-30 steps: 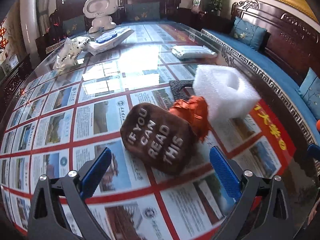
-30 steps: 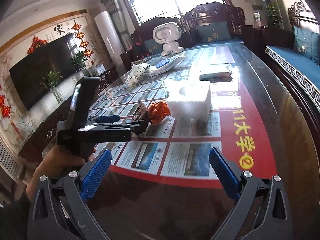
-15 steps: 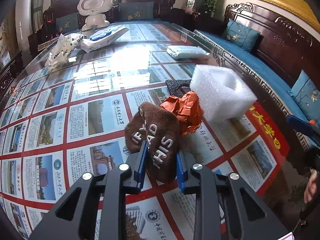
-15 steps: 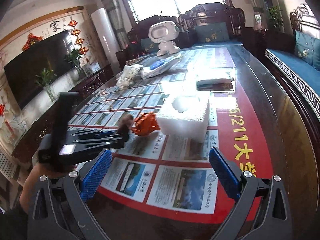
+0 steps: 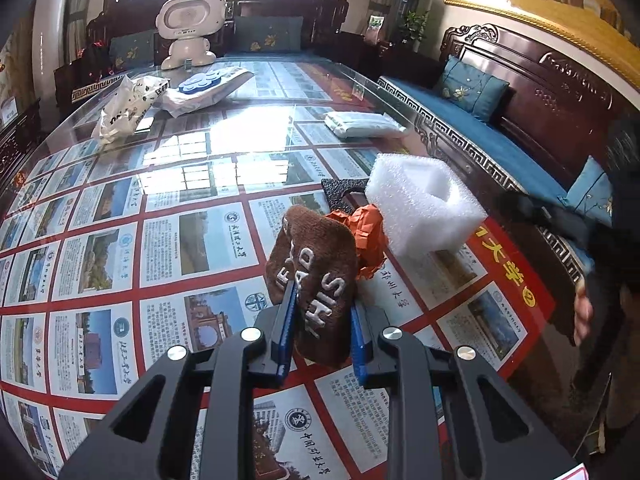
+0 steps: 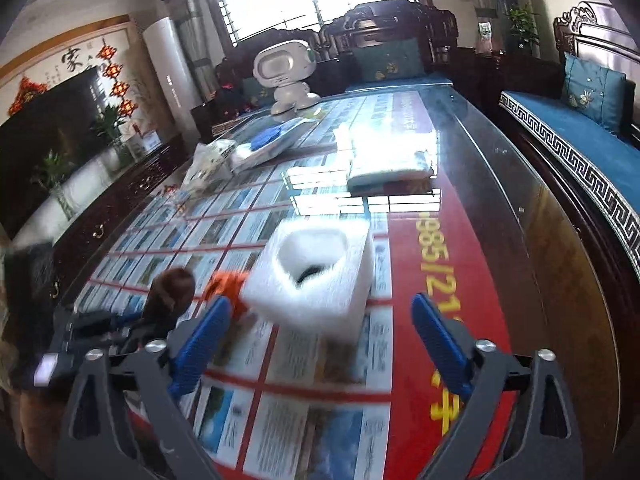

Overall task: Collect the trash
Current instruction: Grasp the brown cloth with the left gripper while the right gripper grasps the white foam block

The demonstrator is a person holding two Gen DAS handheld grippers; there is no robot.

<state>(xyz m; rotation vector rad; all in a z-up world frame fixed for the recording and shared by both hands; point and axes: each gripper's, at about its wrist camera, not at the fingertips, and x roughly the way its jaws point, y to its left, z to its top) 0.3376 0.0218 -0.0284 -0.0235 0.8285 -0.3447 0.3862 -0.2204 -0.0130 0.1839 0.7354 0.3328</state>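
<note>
The long glass-topped worktop [image 5: 224, 152], with printed picture sheets in red borders under the glass, carries the litter near its right long edge. Largest of it is the white foam packing block with a hollow in its middle [image 6: 316, 276]. A second ago the right gripper [image 6: 320, 344] stood farther back; it has since swept in toward the block, and its blue fingers [image 6: 200, 344] have just begun closing. They are wide apart, short of the block, touching nothing.

Next in size is the brown plush pad with white stitched letters [image 5: 316, 280]. A second ago it lay flat between spread fingers. The left gripper [image 5: 320, 340] has since clamped on its near end, which bunches up between the blue fingers [image 5: 286, 332], the far end tipping up off the glass. That piece looks secured and ready to carry off.

Smallest, the crumpled orange paper [image 5: 368, 236] sits against the pad's far side and beside the foam, ungripped. It and the foam remain to be collected.
</note>
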